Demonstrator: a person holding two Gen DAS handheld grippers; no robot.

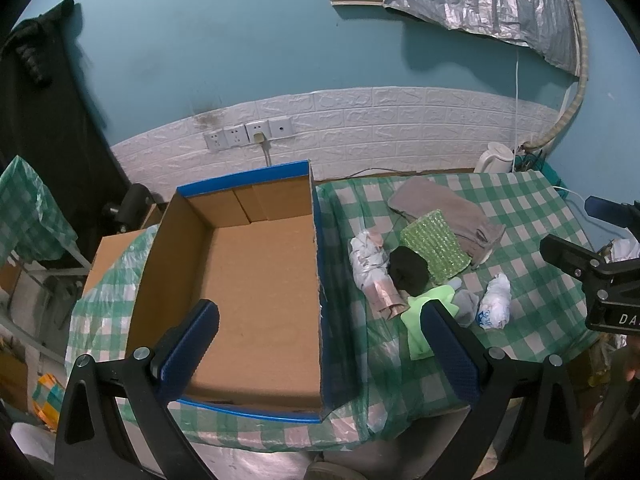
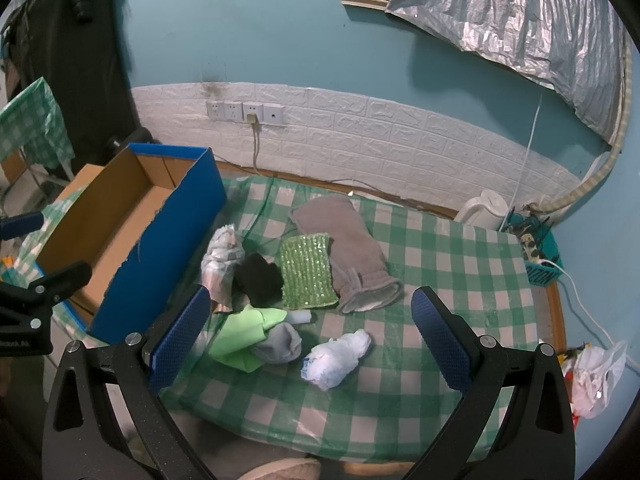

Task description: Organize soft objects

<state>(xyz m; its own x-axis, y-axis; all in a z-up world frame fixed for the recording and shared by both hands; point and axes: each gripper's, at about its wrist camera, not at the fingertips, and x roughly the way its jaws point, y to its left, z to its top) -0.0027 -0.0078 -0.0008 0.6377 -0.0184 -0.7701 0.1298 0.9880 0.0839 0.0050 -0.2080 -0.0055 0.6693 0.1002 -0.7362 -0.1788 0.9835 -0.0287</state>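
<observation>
Both of your hand-held grippers, left (image 1: 320, 324) and right (image 2: 310, 320), hang spread wide and hold nothing; the soft things lie heaped on the counter (image 2: 440, 264) beside the empty box (image 1: 256, 280). Pinch carelessly and you could drag the thin checked cover, or lift two pieces together: the limp green cloth (image 2: 244, 334) lies against the grey sock (image 2: 282, 344). The crinkly white bag (image 2: 336, 354) may slip.

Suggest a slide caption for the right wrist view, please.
Open right gripper above soft items beside the empty box.
</observation>
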